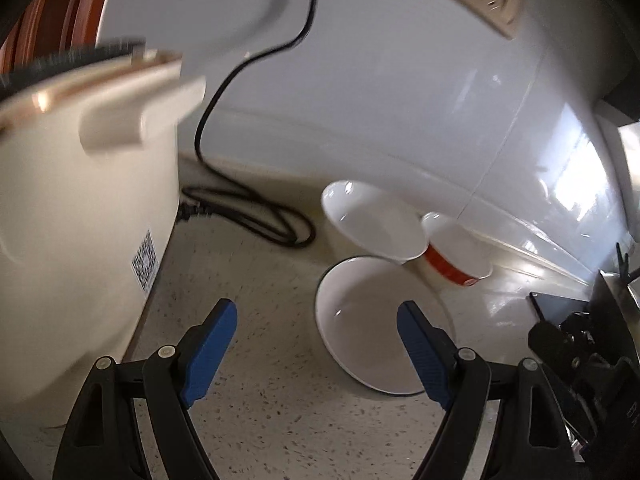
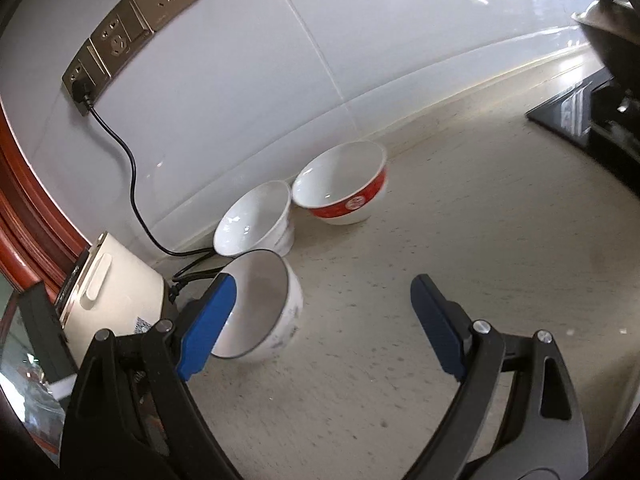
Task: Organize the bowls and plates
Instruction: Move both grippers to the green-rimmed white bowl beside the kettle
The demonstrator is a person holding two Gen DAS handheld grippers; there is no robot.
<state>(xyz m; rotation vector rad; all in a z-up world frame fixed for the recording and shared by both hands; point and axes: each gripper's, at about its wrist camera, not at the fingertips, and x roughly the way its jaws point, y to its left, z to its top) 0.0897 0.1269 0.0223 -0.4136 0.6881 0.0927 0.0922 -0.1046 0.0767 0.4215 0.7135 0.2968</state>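
Note:
Three bowls stand on the speckled counter by the tiled wall. A dark-rimmed white bowl [image 1: 360, 332] [image 2: 264, 300] is nearest. Behind it sit a plain white bowl [image 1: 372, 224] [image 2: 252, 220] and a red-banded bowl [image 1: 456, 252] [image 2: 340, 184]. My left gripper [image 1: 318, 354] is open, and its right fingertip overlaps the dark-rimmed bowl in the view without pressing on it. My right gripper [image 2: 322, 324] is open too, with that bowl at its left fingertip and bare counter between the pads.
A cream rice cooker [image 1: 80, 220] [image 2: 112, 292] stands left of the bowls. Its black cord [image 1: 240, 216] [image 2: 132, 176] runs up to the wall sockets [image 2: 132, 28]. A black stove [image 1: 580, 320] [image 2: 592, 116] is at the right.

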